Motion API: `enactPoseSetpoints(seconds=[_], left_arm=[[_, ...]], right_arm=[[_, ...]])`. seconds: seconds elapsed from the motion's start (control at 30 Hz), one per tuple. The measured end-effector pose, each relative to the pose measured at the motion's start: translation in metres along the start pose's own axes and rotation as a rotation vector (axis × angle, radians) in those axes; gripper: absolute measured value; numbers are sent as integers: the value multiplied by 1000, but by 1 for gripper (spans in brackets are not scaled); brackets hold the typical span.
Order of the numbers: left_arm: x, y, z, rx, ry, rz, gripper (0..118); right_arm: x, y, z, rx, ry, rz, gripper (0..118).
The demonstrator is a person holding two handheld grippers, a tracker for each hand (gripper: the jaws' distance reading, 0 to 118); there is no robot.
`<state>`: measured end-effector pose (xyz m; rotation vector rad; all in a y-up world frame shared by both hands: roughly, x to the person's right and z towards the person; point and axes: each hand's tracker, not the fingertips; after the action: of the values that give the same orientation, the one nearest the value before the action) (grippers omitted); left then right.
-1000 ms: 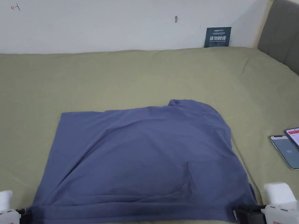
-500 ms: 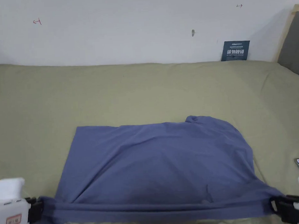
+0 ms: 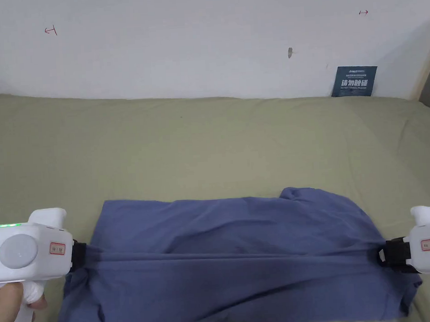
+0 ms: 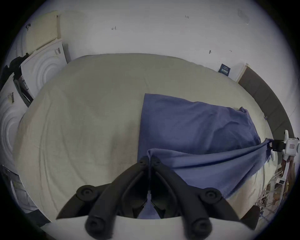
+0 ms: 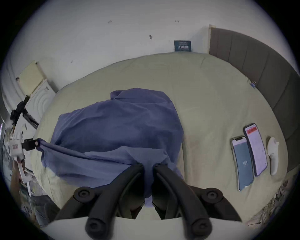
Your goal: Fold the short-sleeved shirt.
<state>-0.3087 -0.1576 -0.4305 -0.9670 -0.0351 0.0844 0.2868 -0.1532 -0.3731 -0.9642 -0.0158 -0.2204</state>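
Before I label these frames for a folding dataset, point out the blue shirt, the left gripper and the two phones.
blue shirt (image 3: 222, 222): head view, on the flat upper panel.
left gripper (image 4: 149, 162): left gripper view, between its jaw tips, pinching cloth.
two phones (image 5: 243, 162): right gripper view, on the darker phone's screen.

You see here:
shirt: one
tools: two, left tool, right tool
phones: two
bed: one
wall sign: one
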Motion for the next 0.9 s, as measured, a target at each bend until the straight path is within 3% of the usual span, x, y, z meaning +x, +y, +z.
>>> enactPoseSetpoints(seconds=[0.13, 0.17, 0.2, 0.23, 0.27, 0.3, 0.33, 0.4, 0.43, 0.47, 0.5, 0.53, 0.57, 0.67, 0.7, 0.73, 0.77, 0.8, 0.9], left_arm=[[0, 2, -18, -7, -25, 8, 5], [-1, 1, -15, 7, -34, 8, 18], [1, -3, -10, 30, 5, 5, 61], [2, -6, -6, 47, 20, -8, 94], [1, -11, 1, 58, 36, -22, 107], [1, -15, 10, 75, 49, -28, 107], [-1, -20, 18, 67, 41, -30, 107], [-3, -30, 33, 68, 50, -22, 106], [-4, -35, 39, 65, 52, -18, 102], [-8, -42, 46, 64, 49, -8, 87], [-8, -47, 51, 64, 46, -7, 42], [-8, -53, 55, 59, 43, -10, 0], [-8, -59, 54, 44, 44, -12, 0], [-16, -76, 55, 9, 8, 0, 0], [-17, -80, 54, 4, 3, 6, 16], [-13, -81, 51, 4, 2, 17, 50], [-12, -82, 47, -4, -1, 14, 94], [-11, -83, 40, -40, 15, 17, 115], [-6, -82, 20, -61, 58, 17, 114]], right_arm=[[1, 1, -15, -19, -15, 24, 6], [0, -1, -13, -11, -14, 26, 8], [0, -3, -8, 8, -18, 25, 32], [0, -6, -5, 23, -21, 26, 71], [-2, -11, -1, 21, -24, 30, 110], [-2, -17, 12, 72, -37, 61, 113], [-6, -22, 15, 54, 0, 69, 107], [-3, -29, 18, 47, -27, 65, 108], [-3, -36, 21, 55, -30, 73, 107], [-3, -43, 24, 60, -34, 85, 99], [-3, -50, 26, 60, -38, 90, 69], [-7, -59, 41, 69, -51, 93, 30], [-10, -67, 45, 69, -71, 104, 0], [5, -80, 40, 44, -59, 88, 0], [9, -82, 38, 29, -45, 81, 0], [11, -85, 36, 31, -49, 86, 0], [13, -87, 33, 25, -54, 95, 0], [9, -92, 36, 51, -82, 121, 0], [10, -99, 34, 45, -75, 91, 0]])
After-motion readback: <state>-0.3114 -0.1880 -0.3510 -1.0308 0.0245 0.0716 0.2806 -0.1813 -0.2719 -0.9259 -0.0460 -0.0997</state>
